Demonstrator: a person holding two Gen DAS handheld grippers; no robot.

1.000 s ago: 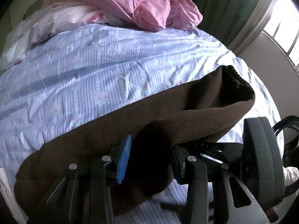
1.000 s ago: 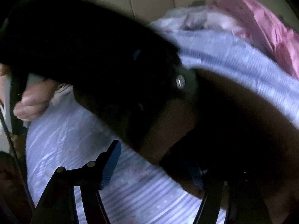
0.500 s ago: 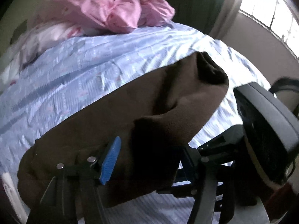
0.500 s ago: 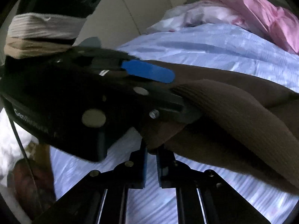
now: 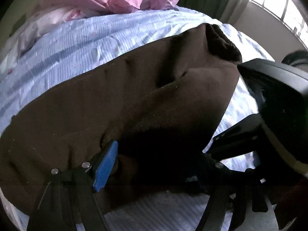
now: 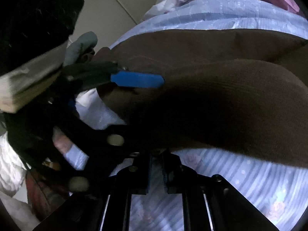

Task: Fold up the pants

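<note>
Brown pants (image 5: 119,104) lie across a blue striped bedsheet (image 5: 80,44); the left gripper (image 5: 154,165) has just been opening around a fold, the right gripper (image 6: 156,170) clenched on the edge.

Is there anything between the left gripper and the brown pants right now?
Nothing visible. The brown pants bunch directly between the left gripper's parted jaws, which have just been opening, on the blue striped sheet.
</note>
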